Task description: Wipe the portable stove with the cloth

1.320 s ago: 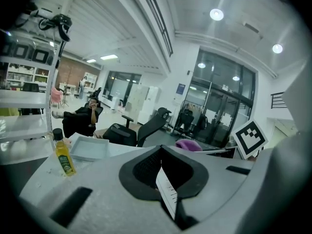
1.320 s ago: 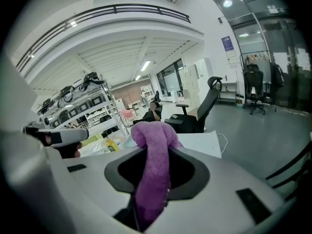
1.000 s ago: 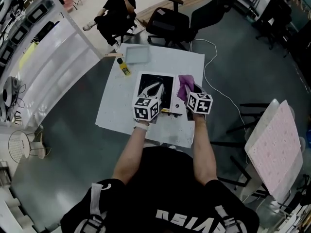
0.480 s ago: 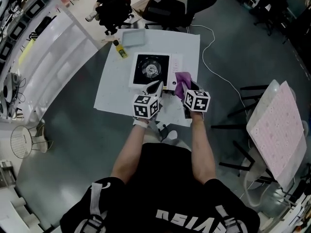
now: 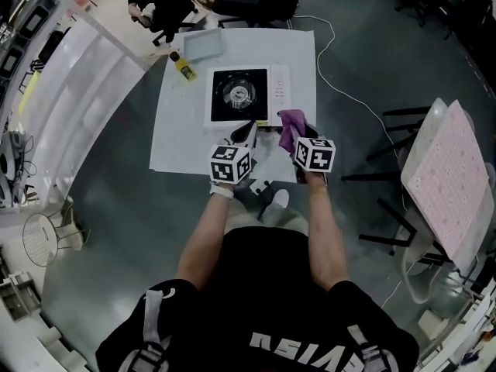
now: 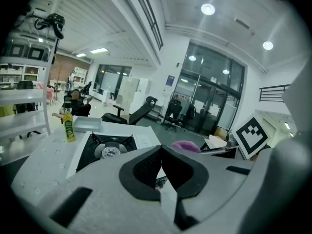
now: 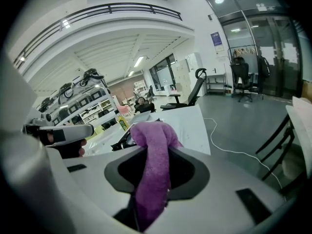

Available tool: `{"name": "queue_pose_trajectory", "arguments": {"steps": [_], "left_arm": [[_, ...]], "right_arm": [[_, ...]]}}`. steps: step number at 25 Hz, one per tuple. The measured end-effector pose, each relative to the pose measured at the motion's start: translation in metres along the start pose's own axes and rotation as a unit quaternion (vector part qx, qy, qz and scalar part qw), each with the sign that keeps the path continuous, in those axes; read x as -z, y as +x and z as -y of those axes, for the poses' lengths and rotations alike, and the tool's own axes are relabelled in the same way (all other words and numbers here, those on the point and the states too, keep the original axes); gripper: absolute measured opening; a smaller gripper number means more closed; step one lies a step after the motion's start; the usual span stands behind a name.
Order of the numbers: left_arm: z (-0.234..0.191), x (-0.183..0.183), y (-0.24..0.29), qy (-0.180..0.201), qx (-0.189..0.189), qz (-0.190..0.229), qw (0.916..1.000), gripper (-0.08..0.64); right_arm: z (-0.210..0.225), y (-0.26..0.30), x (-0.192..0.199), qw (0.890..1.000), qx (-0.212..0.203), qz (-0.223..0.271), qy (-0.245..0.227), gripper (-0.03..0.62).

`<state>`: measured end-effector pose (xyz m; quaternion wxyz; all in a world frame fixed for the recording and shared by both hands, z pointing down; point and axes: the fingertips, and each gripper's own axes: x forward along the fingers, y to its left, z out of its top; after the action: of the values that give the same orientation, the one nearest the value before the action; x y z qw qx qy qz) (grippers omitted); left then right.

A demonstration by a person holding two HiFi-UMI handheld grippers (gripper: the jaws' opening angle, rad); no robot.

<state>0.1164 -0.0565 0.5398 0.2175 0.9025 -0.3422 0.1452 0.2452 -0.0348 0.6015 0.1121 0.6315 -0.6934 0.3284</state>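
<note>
Right tongs are clenched on the purple cloth, which hangs just off the near right corner of the portable stove; left tongs are pressed together on nothing. A second ago both hovered over the stove; now they have drawn back to the near edge of the white table, leaving the burner uncovered
</note>
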Motion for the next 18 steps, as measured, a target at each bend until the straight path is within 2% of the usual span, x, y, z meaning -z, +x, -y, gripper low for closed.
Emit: {"name": "queue_pose_trajectory", "arguments": {"steps": [9, 18], "left_arm": [[-0.035, 0.037, -0.001, -0.002, 0.039, -0.047, 0.9981, 0.006], [-0.065, 0.048, -0.007, -0.005, 0.056, -0.062, 0.9965, 0.006]], "right_arm": [[0.001, 0.037, 0.051, 0.996, 0.071, -0.051, 0.005, 0.115], [-0.006, 0.068, 0.077, 0.991, 0.098, -0.087, 0.006, 0.115]]}}
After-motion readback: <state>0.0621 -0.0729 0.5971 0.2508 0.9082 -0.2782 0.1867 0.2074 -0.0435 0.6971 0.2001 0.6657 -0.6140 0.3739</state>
